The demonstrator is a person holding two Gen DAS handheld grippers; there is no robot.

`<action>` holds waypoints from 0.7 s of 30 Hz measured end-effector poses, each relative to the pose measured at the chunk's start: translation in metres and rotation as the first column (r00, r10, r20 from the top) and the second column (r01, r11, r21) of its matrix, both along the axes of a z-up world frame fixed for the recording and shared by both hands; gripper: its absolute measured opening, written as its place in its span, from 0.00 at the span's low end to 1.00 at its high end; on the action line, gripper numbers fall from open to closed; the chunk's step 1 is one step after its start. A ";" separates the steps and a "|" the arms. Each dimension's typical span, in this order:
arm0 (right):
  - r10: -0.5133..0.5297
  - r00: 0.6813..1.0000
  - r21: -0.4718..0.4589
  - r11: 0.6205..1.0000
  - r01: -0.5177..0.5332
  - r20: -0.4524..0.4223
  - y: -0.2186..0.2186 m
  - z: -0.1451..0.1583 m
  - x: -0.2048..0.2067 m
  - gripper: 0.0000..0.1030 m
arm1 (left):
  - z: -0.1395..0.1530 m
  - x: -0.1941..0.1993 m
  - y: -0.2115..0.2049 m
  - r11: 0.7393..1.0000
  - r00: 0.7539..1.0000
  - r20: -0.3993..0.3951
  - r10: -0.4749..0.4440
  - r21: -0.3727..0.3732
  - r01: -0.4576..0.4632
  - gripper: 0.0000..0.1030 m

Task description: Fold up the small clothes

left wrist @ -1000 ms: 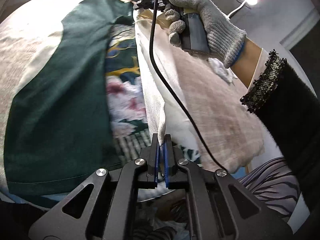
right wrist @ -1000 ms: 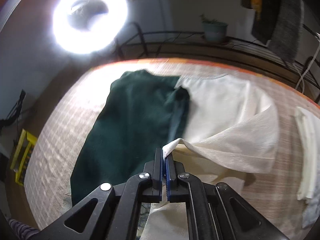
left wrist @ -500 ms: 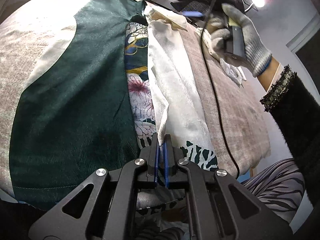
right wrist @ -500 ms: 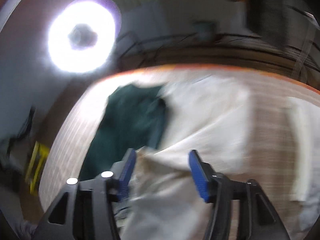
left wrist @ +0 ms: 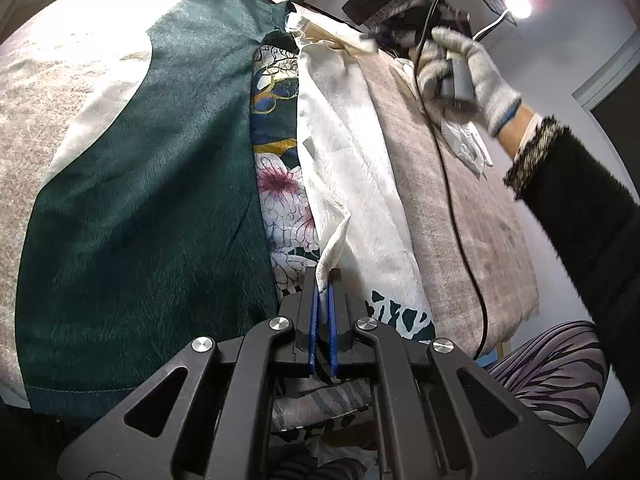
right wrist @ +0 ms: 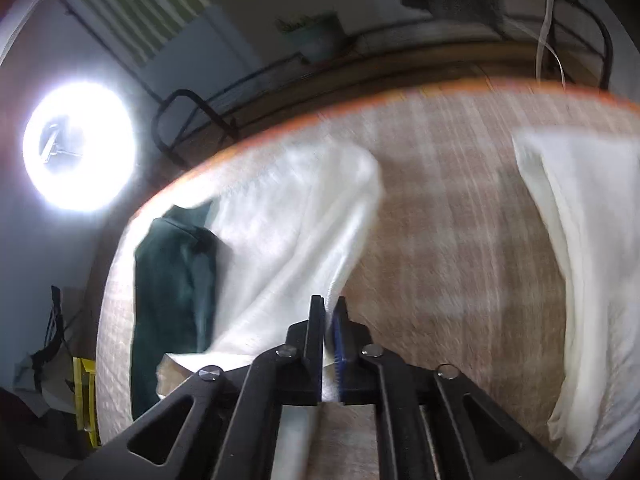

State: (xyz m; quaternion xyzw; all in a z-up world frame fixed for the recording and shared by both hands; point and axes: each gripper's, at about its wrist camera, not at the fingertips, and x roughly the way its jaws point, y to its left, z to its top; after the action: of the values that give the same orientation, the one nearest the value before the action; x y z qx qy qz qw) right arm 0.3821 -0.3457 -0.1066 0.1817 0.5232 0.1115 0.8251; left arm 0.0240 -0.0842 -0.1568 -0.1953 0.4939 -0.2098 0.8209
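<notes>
Cream garment (left wrist: pixel 352 184) lies along the table (left wrist: pixel 460 216) middle, one corner pinched in the clamped left gripper (left wrist: pixel 324 280), far edge clamped in the right gripper (right wrist: pixel 330 312). Gloved right hand (left wrist: pixel 468 76) reaches over the far table edge, tool angled down. Count: one cream garment, one green garment (left wrist: pixel 152 200), one folded cream pile (right wrist: pixel 580 280) at the right edge.

Dark green garment (left wrist: pixel 132 208) with a faint brushed sheen; cream-white garment (left wrist: pixel 352 184), plain; printed cloth (left wrist: pixel 280 160) bearing pink-and-white blossoms, gold lines and navy patches on deep green; beige-brown woven table cover (right wrist: pixel 460 240) with a faint check and an orange edge; grey knitted glove (left wrist: pixel 476 76) with a blue cuff band; black fuzzy sleeve (left wrist: pixel 576 208); grey-and-black zebra-striped fabric (left wrist: pixel 552 364).
</notes>
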 end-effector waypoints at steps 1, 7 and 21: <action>0.012 1.000 0.001 1.000 -0.012 0.016 0.005 0.009 0.005 0.00 | -0.001 0.000 0.001 1.000 1.000 -0.002 0.000 -0.005 0.000 0.02; 0.079 0.994 -0.009 0.997 -0.079 0.078 0.053 0.045 0.048 0.00 | -0.001 0.000 0.002 1.000 1.000 0.003 -0.005 -0.008 0.005 0.02; 0.220 0.975 -0.050 0.975 -0.217 0.042 0.143 0.020 0.092 0.43 | -0.001 0.001 0.003 1.000 1.000 0.000 -0.014 -0.016 0.014 0.02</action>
State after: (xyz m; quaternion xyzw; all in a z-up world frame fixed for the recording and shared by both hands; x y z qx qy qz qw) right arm 0.4743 -0.2025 -0.0868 0.1016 0.5230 0.1938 0.8238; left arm 0.0246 -0.0817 -0.1578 -0.1981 0.4937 -0.2195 0.8178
